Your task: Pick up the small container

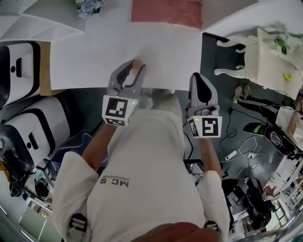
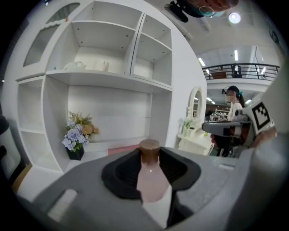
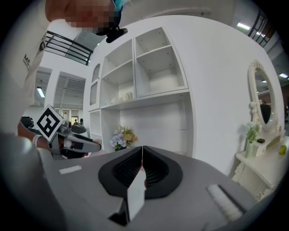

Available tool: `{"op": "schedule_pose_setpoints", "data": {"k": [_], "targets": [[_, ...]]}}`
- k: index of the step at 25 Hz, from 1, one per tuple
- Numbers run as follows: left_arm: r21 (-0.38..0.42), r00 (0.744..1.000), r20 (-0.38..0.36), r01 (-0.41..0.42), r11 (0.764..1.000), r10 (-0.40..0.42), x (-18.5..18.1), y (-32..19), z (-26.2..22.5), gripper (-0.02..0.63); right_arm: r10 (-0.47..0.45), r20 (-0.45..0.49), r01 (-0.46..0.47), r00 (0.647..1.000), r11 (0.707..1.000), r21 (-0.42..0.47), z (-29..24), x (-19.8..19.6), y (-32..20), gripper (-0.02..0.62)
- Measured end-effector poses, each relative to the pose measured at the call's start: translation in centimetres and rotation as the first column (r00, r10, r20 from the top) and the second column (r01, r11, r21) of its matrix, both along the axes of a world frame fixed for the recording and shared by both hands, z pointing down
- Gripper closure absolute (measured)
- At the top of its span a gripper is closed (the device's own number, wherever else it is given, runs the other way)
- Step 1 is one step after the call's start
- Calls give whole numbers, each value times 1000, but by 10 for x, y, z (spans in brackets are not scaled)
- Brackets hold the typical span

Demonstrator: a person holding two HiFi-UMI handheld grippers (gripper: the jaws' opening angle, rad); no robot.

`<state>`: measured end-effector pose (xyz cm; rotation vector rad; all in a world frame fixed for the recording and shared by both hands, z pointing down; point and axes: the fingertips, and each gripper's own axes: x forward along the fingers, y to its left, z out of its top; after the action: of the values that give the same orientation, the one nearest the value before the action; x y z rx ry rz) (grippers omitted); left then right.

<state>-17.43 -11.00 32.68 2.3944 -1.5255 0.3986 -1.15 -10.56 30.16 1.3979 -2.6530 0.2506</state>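
Note:
The small container (image 1: 138, 64) is a pale pink bottle with a brown cap. My left gripper (image 1: 134, 68) is shut on it and holds it in the air above the front edge of the white table (image 1: 90, 56). In the left gripper view the bottle (image 2: 149, 179) stands upright between the dark pads, its cap (image 2: 149, 150) poking out past them. My right gripper (image 1: 199, 79) hangs beside it to the right, off the table's edge, shut and holding nothing. In the right gripper view its jaws (image 3: 142, 158) meet in a thin line.
A pink mat (image 1: 165, 11) and a pot of flowers (image 1: 88, 6) sit at the table's far side, under white shelving (image 2: 104, 67). A white dressing table (image 1: 258, 54) stands to the right. White machines (image 1: 21, 71) are on the left. Cables (image 1: 246, 151) lie on the dark floor.

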Motion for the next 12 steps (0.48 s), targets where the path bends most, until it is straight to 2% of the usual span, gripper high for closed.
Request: {"op": "schedule_pose_setpoints", "data": {"k": [12], "targets": [[37,1000,-4,-5,999,5,-21,7,-24,479,-7,-39,10,999,998,66,-27,-27,3,598]]}}
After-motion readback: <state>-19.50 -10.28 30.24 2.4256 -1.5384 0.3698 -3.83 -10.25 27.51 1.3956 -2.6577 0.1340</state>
